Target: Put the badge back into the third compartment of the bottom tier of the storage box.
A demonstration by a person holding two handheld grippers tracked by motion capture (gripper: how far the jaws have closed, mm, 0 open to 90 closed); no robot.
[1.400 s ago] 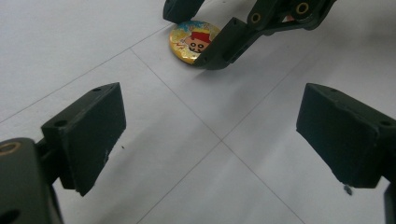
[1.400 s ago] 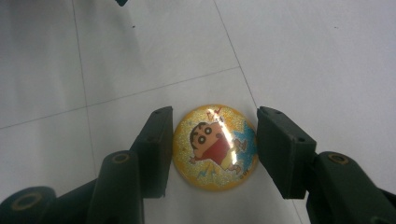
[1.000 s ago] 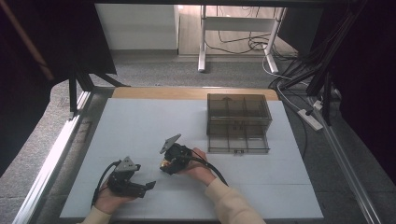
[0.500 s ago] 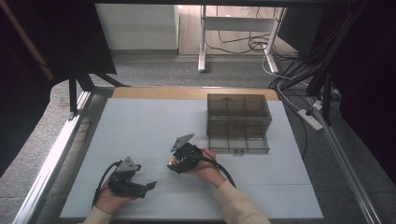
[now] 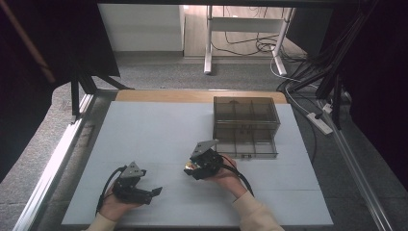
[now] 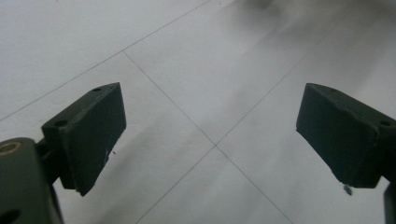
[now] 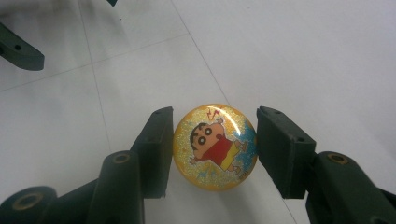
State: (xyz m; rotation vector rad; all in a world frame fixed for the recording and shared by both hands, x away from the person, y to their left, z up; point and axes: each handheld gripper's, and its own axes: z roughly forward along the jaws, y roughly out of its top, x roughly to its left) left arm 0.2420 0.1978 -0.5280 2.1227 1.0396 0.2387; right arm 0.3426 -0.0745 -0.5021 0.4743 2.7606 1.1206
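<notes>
The right gripper [image 7: 212,149] is clamped on a round cartoon badge [image 7: 215,145], its pads pressing the rim at 9 and 3 o'clock above the white table [image 5: 159,134]. A smoky drawer box [image 5: 245,126] sits toward 1 o'clock of it. The left gripper [image 6: 212,135] rests low with jaws wide apart and nothing between them.

A glossy, glitter-flecked round badge [image 7: 215,146] with a cartoon print sits between the matt black plastic pads [image 7: 156,144] of the right hand-held gripper [image 7: 212,149]. The bench [image 5: 159,134] is smooth, matt white board; the drawer box [image 5: 245,126] is smoky translucent plastic.
</notes>
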